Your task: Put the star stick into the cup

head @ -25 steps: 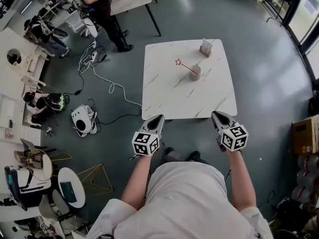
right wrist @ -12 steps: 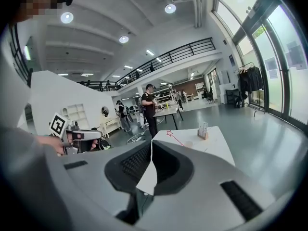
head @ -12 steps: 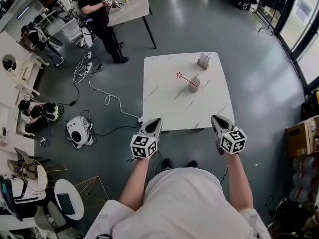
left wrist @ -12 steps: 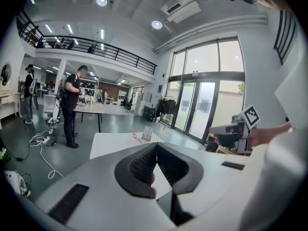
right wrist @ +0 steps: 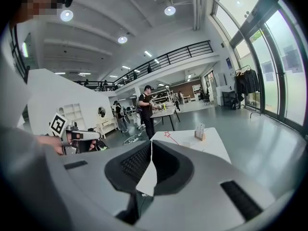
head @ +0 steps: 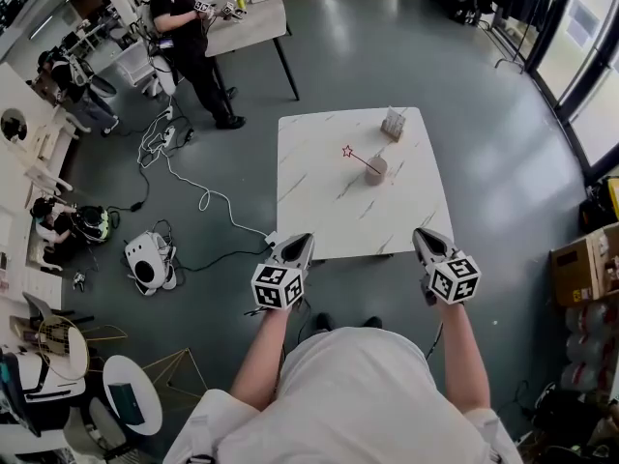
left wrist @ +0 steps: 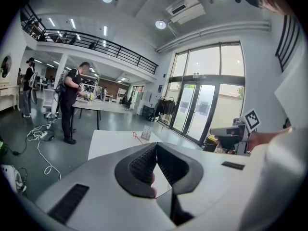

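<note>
A thin red star stick leans out of a small brown cup on the white marble table, its star end pointing up and to the left. Both grippers hover at the table's near edge, well short of the cup. My left gripper is shut with nothing between its jaws, and so is my right gripper. In the left gripper view the left gripper points at the table, with the star stick small beyond it. The right gripper sees the star stick ahead.
A napkin holder stands at the table's far right corner. A person works at another table behind. Cables and a white device lie on the floor to the left. Cardboard boxes are at the right.
The table sits lower in the head view than before, and both gripper tips now overlap its near edge. The stick and cup have not moved.
</note>
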The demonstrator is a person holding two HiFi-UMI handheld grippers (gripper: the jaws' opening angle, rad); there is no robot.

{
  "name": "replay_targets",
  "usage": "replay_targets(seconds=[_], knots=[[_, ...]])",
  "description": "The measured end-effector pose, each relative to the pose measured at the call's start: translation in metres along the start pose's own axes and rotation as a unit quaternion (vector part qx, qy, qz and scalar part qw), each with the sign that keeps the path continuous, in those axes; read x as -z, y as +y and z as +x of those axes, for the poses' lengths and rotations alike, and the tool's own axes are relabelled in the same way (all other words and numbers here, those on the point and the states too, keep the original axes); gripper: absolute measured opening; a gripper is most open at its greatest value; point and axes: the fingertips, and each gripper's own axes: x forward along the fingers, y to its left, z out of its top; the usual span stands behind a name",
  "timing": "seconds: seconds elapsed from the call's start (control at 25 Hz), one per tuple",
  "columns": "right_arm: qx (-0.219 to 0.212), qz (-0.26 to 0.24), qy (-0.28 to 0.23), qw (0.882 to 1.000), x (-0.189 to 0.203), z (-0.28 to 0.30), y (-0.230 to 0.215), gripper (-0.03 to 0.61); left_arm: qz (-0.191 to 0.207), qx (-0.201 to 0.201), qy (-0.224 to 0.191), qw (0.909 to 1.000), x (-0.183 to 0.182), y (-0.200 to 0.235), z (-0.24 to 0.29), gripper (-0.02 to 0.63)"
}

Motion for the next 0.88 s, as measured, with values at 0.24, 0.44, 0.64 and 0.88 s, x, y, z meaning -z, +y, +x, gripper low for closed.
replay_targets(seconds=[0.24,0.44,0.64,0.88], knots=[[0.007,0.004,-0.001,1.000,0.000,-0.005,-0.001,0.028,-0.005,0.002,-0.001,1.0000,0.003,0.000,-0.001,0.014],[0.009,0.001,-0.002,1.000,-0.003,-0.008,0.000,0.028,-0.021,0.001,-0.002,0.9998,0.006,0.004,0.000,0.014],[0.011,0.014,-0.009,1.000,-0.009,-0.010,-0.001,0.028,-0.018,0.005,-0.004,0.9998,0.001,0.003,-0.001,0.014],[0.009,0.004,-0.007,1.000,-0.008,-0.010,0.002,0.028,-0.021,0.003,-0.009,0.9997,-0.002,0.006,-0.004,0.014]])
